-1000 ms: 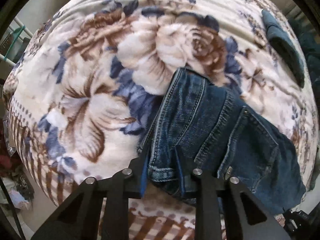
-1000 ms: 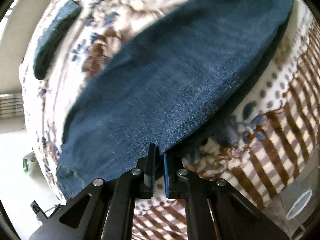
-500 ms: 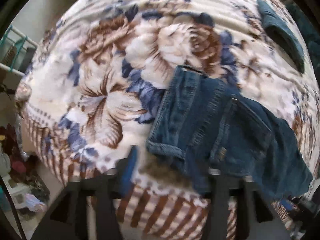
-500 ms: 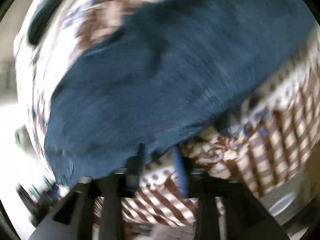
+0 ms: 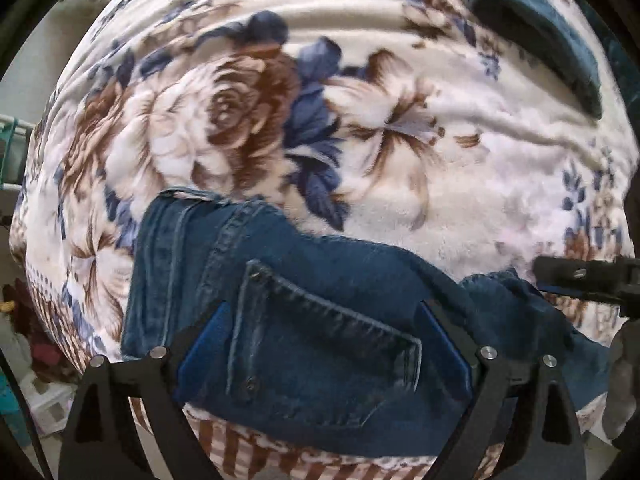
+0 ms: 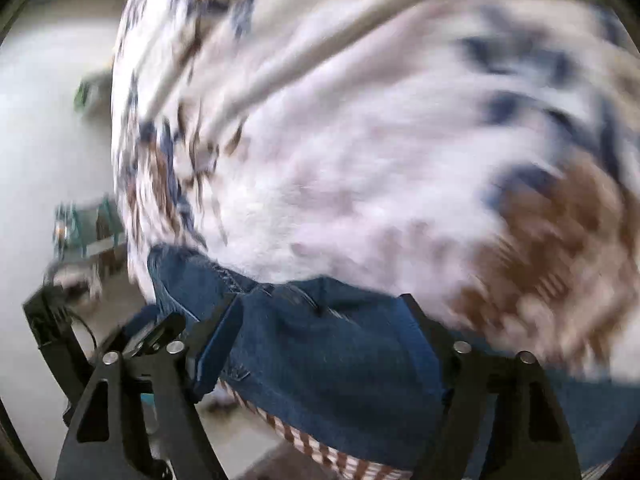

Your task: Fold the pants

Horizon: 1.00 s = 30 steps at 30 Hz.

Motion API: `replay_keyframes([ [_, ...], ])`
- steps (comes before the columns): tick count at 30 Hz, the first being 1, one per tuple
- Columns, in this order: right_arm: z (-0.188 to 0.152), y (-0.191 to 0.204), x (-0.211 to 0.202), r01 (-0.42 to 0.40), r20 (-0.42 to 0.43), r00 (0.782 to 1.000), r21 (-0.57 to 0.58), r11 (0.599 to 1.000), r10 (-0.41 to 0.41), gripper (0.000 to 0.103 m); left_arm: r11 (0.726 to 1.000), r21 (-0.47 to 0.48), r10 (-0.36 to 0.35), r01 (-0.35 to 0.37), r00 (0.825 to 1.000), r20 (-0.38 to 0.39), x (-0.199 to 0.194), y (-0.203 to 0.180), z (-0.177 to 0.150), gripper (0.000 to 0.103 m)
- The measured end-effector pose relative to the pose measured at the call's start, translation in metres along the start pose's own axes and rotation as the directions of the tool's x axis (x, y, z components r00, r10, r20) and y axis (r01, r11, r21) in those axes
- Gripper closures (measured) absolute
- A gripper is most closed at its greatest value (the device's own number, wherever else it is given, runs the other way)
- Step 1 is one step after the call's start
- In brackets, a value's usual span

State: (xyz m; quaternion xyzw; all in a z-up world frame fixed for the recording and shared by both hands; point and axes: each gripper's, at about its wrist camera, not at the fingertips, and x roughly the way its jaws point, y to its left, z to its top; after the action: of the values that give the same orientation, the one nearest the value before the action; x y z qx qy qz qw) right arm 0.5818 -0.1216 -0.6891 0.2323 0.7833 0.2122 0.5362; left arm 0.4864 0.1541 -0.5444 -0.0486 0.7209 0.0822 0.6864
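Blue denim pants (image 5: 320,332) lie folded on a floral blanket (image 5: 280,128) near the bed's front edge, back pocket up. My left gripper (image 5: 324,344) is open, its blue-padded fingers wide apart over the pocket area, holding nothing. In the right wrist view the pants (image 6: 328,352) lie under my right gripper (image 6: 320,340), which is open with fingers spread. The right gripper also shows at the right edge of the left wrist view (image 5: 588,280), beside the pants' right end. The right view is blurred.
A folded dark teal garment (image 5: 536,28) lies at the far right of the blanket. The bed's front edge with its brown checked border (image 5: 280,452) is just below the pants. Floor and clutter (image 6: 80,232) lie to the left of the bed.
Both grippers let go of the pants and opened wide. Both have moved sideways along the pants; the left now hovers over the back pocket.
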Motion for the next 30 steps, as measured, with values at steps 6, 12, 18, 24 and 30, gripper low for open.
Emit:
replay_keyframes([
  [6,0.003,0.023,0.02,0.134,-0.021,0.99,-0.136,0.982,-0.138,0.099,0.998,-0.042,0.034,-0.036,0.999,-0.039,0.024,-0.002,-0.002,0.01],
  [12,0.024,-0.01,-0.024,-0.059,0.073,0.996,0.03,0.998,0.056,0.102,0.996,-0.078,0.031,-0.034,0.999,-0.039,0.024,0.0,-0.006,0.01],
  [18,0.026,0.0,-0.003,-0.004,-0.131,0.991,-0.091,0.996,-0.008,0.034,0.996,-0.091,0.02,-0.023,0.999,-0.032,0.003,-0.001,-0.012,0.01],
  [24,0.01,-0.003,0.008,0.055,-0.092,0.994,-0.13,0.99,-0.068,0.101,0.997,-0.072,0.035,-0.039,0.998,-0.053,-0.007,-0.014,-0.022,0.01],
  [30,0.012,-0.011,-0.013,-0.062,-0.12,0.992,-0.111,0.992,0.049,0.076,0.992,-0.124,-0.035,0.023,0.995,-0.092,0.001,-0.016,-0.023,0.01],
])
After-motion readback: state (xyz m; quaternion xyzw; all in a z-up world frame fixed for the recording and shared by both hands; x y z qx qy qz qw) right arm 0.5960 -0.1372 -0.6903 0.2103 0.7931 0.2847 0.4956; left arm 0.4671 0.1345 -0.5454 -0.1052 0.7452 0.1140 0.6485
